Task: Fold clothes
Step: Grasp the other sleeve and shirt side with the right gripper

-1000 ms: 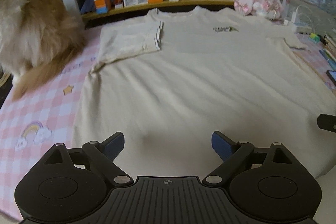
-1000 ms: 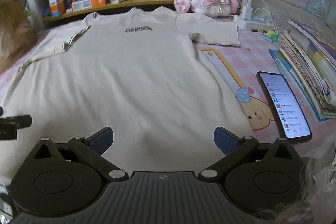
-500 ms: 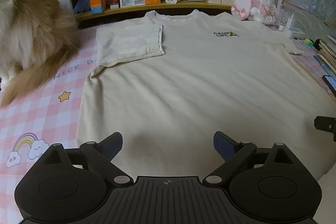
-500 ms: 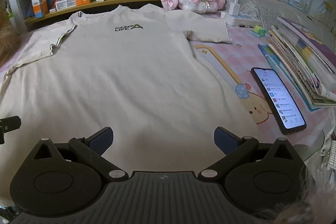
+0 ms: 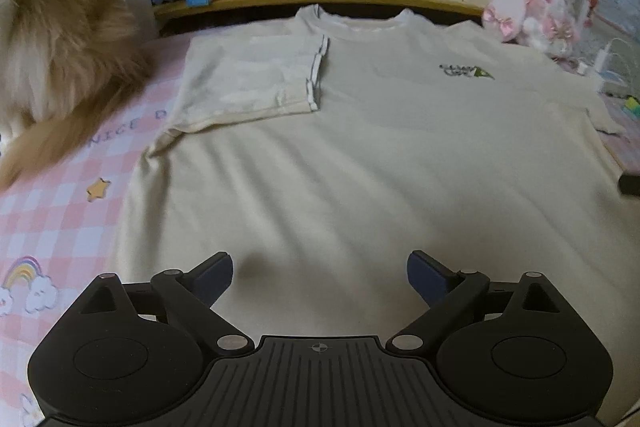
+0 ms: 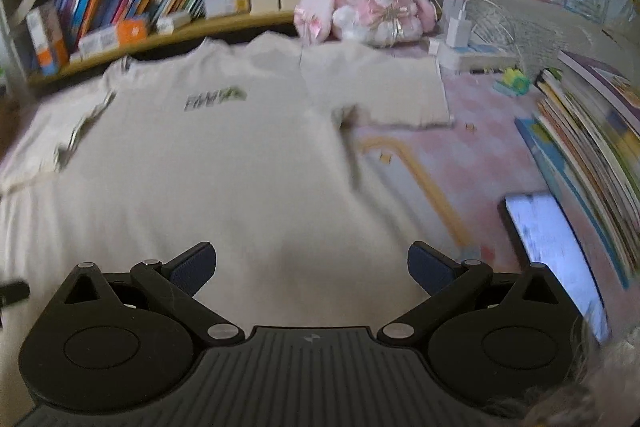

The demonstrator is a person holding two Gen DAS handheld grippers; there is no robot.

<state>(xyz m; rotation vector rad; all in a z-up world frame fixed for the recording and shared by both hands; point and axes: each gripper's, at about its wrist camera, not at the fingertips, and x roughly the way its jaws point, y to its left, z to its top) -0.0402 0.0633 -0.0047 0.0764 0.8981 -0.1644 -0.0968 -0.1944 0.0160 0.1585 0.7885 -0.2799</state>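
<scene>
Pink mat carries the T-shirt, spread beneath both wide-spread, empty grippers.

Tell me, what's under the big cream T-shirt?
The cream T-shirt lies on a pink checked mat with a star and a rainbow. The mat shows only around the shirt; whatever it has beneath the cloth is covered.

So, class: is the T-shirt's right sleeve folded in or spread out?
Spread out: the right sleeve lies flat on the pink mat, beside the body.
</scene>
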